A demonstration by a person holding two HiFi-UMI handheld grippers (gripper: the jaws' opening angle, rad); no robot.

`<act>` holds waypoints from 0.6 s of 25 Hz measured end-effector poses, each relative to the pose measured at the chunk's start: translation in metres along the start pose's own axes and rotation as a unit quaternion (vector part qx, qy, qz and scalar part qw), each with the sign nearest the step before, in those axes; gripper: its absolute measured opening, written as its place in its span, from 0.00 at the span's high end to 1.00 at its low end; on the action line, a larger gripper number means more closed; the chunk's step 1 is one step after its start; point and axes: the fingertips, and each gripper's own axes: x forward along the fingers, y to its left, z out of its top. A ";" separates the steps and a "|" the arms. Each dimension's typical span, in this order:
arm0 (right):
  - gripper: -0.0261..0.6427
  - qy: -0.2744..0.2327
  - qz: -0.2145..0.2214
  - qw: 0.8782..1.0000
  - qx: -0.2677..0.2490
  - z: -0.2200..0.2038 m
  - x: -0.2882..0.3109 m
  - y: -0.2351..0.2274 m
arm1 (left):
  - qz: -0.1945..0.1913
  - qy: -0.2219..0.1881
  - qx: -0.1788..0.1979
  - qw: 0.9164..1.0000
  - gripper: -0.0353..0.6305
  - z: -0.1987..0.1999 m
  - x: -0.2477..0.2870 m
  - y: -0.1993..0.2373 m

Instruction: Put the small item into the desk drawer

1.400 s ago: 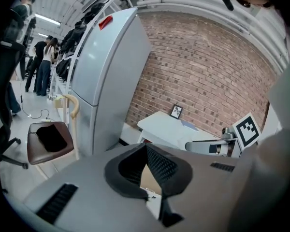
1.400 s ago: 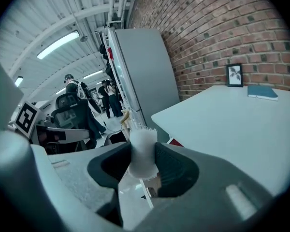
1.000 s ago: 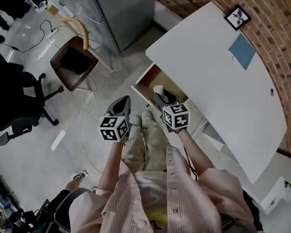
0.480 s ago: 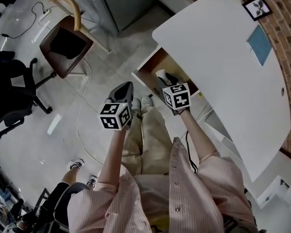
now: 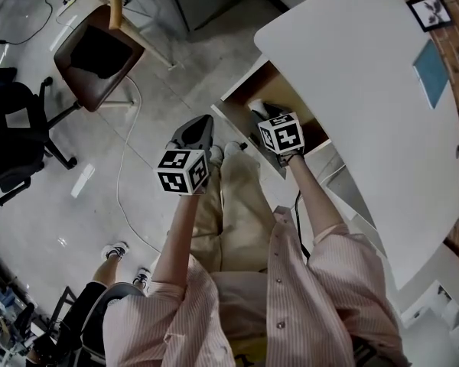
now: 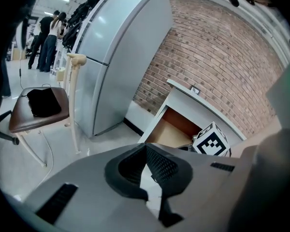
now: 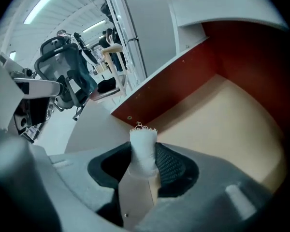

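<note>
Now the right gripper (image 7: pixel 144 161), squeezed tight on the small white roll (image 7: pixel 143 146), holds it over the floor of the open desk drawer (image 7: pixel 222 124), so next it should probably open and let go; the left gripper (image 6: pixel 146 152) is closed on nothing.

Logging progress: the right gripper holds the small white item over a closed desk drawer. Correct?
Not quite: the drawer is open, not closed. The right gripper view shows the right gripper holding the small white item above its wooden floor.
</note>
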 end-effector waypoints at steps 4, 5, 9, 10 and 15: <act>0.73 0.016 0.002 1.000 0.013 -0.011 0.015 -0.002 | 0.001 0.002 -0.006 1.000 0.95 -0.004 0.005 0.010; 0.73 0.021 0.004 1.000 0.017 -0.013 0.019 -0.002 | 0.001 0.002 -0.007 1.000 0.95 -0.005 0.006 0.012; 0.73 0.046 0.014 0.999 0.023 -0.024 0.031 -0.004 | 0.000 0.003 -0.011 1.000 0.95 -0.007 0.011 0.014; 0.73 0.053 0.015 0.998 0.019 -0.026 0.033 -0.004 | 0.000 0.004 -0.012 1.000 0.95 -0.008 0.012 0.014; 0.73 0.065 0.017 0.998 0.018 -0.029 0.040 -0.007 | -0.001 0.009 -0.013 1.000 0.95 -0.009 0.014 0.013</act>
